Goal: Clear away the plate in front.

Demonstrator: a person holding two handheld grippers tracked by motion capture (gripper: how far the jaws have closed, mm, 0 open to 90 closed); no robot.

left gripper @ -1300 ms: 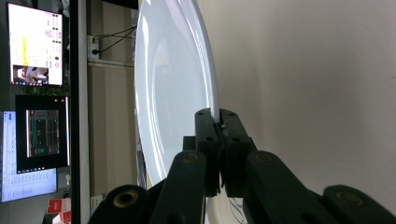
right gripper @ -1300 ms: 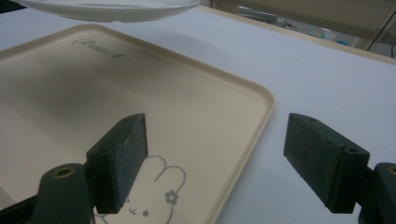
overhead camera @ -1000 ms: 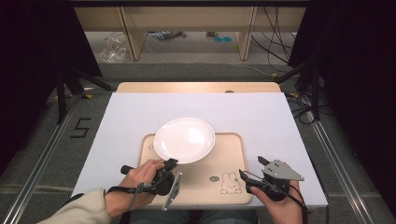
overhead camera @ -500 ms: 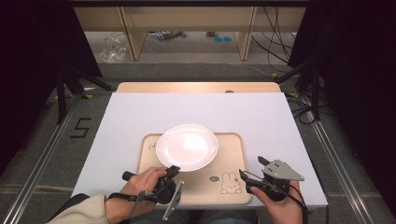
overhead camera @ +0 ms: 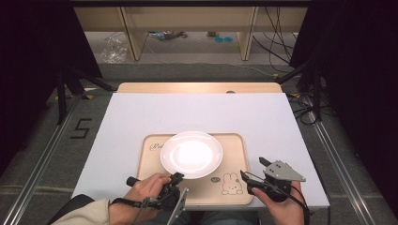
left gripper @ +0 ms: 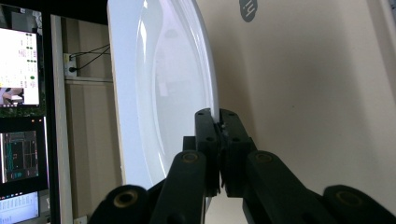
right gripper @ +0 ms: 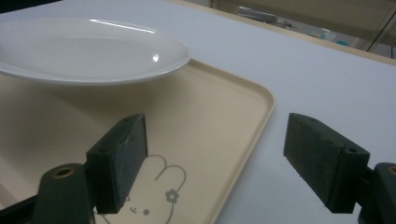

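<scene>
**A:** White china was what I had in hand at that point. The plate (overhead camera: 191, 153) sat at the centre of the high view, over the beige tray (overhead camera: 237, 146), and my left gripper (overhead camera: 176, 179), low and left of centre in that view, was clamped tight on the plate's near rim. In the left gripper view the two jaws stood pressed together on the thin edge of the plate (left gripper: 163, 93), with the tray (left gripper: 303, 93) spread across the right of the frame.

**B:** And the other hand?

**A:** The right gripper (overhead camera: 251, 178) hung at the lower right of the high view, jaws wide apart and holding nothing. Through its own camera I saw the plate (right gripper: 88, 49) at upper left, the tray (right gripper: 205, 126) with its rabbit drawing (right gripper: 156, 189) at bottom centre, and the white table cover (right gripper: 327, 79) to the right.

**B:** What worried you?

**A:** The grip, I judged. It was a narrow pinch on a glossy rim, far from the plate's middle, so the weight could swing it down or let it slide out. A quick lift or a twist of my wrist might have dropped it onto the tray, or knocked the tray askew on the cover.
</scene>
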